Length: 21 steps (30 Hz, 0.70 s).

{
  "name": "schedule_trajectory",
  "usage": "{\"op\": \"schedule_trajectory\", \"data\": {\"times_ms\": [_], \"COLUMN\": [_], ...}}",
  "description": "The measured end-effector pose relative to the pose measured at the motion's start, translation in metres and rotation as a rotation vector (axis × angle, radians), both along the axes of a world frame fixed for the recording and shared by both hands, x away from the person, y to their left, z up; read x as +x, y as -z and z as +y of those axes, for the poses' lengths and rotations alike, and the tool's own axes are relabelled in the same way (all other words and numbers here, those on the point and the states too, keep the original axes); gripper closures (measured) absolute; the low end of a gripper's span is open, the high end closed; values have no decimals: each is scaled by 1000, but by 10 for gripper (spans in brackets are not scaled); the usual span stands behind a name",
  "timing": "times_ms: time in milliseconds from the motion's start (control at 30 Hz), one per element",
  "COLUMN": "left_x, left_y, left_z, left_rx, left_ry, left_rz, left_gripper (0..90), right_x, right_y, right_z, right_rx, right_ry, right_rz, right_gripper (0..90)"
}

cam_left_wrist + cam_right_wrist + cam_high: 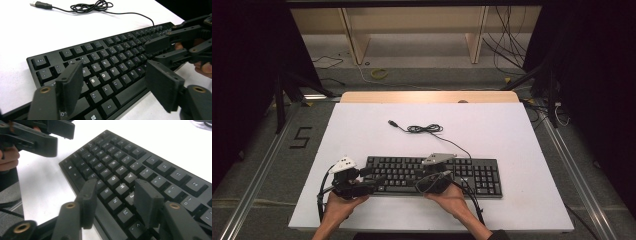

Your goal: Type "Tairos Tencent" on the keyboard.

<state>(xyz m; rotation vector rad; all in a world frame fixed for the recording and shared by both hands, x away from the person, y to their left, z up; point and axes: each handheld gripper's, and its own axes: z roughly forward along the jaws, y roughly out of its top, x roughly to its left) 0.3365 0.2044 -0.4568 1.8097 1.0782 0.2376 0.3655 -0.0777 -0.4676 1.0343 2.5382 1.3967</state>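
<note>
A black keyboard (462,172) lies across the near part of the white tabletop (492,125). Its cable (422,129) coils behind it and ends in a loose USB plug (40,4). My left gripper (374,181) hovers at the keyboard's left end, open, its jaws spread over the letter keys (113,75) and holding nothing. Over the middle of the keyboard's front edge my right gripper (424,176) is open too, jaws apart above the keys (116,195). Each gripper view shows the other gripper farther off: the right gripper (156,51) and the left gripper (58,137).
The white top has bare room behind and to the right of the keyboard (155,170). A wooden strip (429,96) edges the table's far side. Beyond it are loose cables (512,45) on the floor and a wooden shelf frame (362,35). Metal rails (257,170) flank the table.
</note>
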Motion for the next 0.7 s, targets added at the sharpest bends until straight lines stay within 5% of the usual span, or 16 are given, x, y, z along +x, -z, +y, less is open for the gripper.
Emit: {"op": "schedule_trajectory", "data": {"times_ms": [700], "left_x": [13], "left_y": [13], "left_z": [-27], "left_rx": [123], "left_ry": [92], "left_rz": [85], "left_gripper": [819], "right_x": [-9], "right_y": [-5], "right_z": [-25], "right_rx": [36], "right_ry": [36], "right_rz": [-14], "right_gripper": [373]}}
